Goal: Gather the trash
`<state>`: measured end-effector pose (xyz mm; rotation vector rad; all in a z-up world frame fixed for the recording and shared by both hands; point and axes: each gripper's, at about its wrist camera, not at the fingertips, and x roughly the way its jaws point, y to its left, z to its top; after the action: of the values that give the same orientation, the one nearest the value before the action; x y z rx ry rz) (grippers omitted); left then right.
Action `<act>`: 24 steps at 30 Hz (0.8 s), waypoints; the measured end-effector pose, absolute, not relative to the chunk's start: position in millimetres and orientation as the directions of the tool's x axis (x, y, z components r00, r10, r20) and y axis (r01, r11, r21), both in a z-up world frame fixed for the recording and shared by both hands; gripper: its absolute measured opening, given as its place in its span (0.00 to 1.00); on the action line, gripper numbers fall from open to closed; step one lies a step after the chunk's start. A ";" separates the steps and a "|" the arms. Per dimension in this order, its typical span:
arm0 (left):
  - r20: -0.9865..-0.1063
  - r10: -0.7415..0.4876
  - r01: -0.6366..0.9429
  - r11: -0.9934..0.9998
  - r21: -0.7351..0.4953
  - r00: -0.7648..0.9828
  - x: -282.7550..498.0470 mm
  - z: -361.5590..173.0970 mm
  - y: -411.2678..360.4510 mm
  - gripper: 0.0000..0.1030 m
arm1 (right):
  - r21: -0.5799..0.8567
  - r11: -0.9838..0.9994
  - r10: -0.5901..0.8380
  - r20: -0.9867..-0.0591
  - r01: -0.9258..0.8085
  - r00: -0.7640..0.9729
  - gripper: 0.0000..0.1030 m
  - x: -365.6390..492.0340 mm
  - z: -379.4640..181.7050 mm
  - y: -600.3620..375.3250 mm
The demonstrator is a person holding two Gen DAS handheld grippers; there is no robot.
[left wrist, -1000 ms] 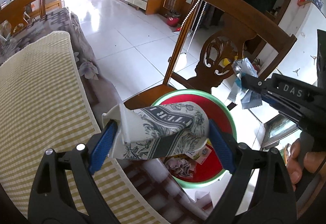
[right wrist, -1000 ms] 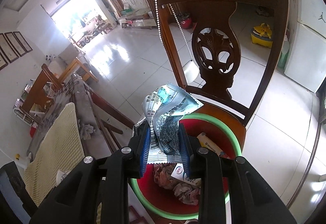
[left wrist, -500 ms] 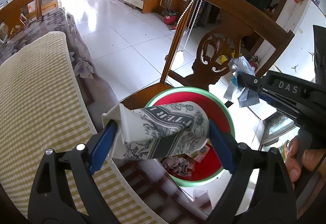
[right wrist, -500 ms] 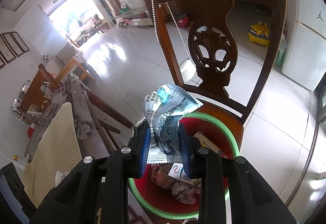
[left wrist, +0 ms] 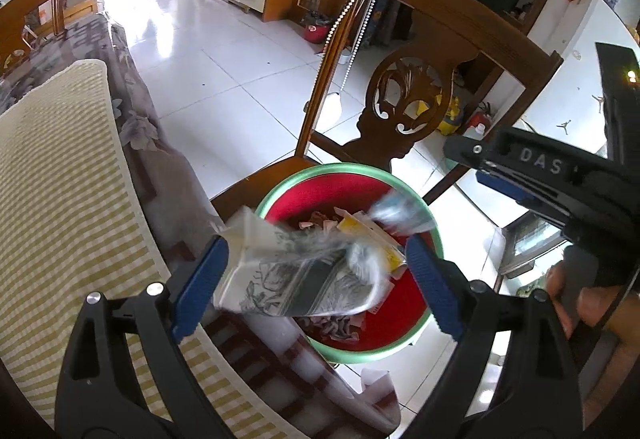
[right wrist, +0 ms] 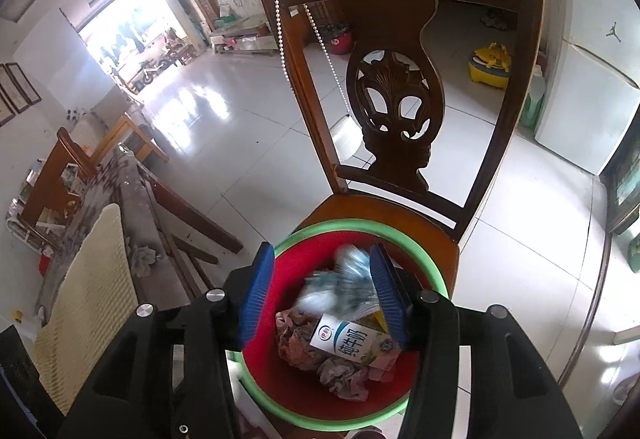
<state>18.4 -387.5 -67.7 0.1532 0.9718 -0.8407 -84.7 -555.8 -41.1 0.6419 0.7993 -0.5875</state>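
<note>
over the red basin (right wrist: 280, 271) on the chair seat (right wrist: 436, 231), my right gripper (right wrist: 320, 289) is opening, and the blue-and-white wrapper (right wrist: 344, 283) it pinched a second ago is now a blur dropping between the blue pads, clear of both. it falls toward the milk carton (right wrist: 352, 339) and crumpled paper (right wrist: 344, 375) already in the basin, so i count that piece as delivered. my left gripper (left wrist: 316, 271) still hangs by the basin's near rim, jaws spread about as wide as before. the printed paper pack (left wrist: 296, 279) spans them, touching the left pad, but it looks motion-blurred; i cannot tell whether the right pad still presses it. i judge that pack goes next.
</note>
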 end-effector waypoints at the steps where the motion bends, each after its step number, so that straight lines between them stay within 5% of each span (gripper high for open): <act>1: -0.775 -0.563 0.691 0.682 -0.239 0.287 17.6 -66.6 -387.1 0.88 | 0.288 0.665 -0.234 -0.796 0.689 0.559 0.48 -84.1 -41.2 -555.2; 12: -0.748 -0.586 0.682 0.686 -0.252 0.313 20.3 -54.5 -369.0 0.91 | 0.274 0.674 -0.253 -0.787 0.686 0.562 0.53 -77.3 -37.1 -549.8; 24: -0.609 -0.528 0.524 0.826 -0.206 0.593 32.9 11.4 -228.2 0.92 | 0.313 0.827 -0.154 -0.674 0.468 0.723 0.60 -31.9 -3.7 -463.6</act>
<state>32.9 -228.2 11.4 -0.0048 0.7091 -0.6115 -31.9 -463.6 -3.7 0.4929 0.6828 -0.3588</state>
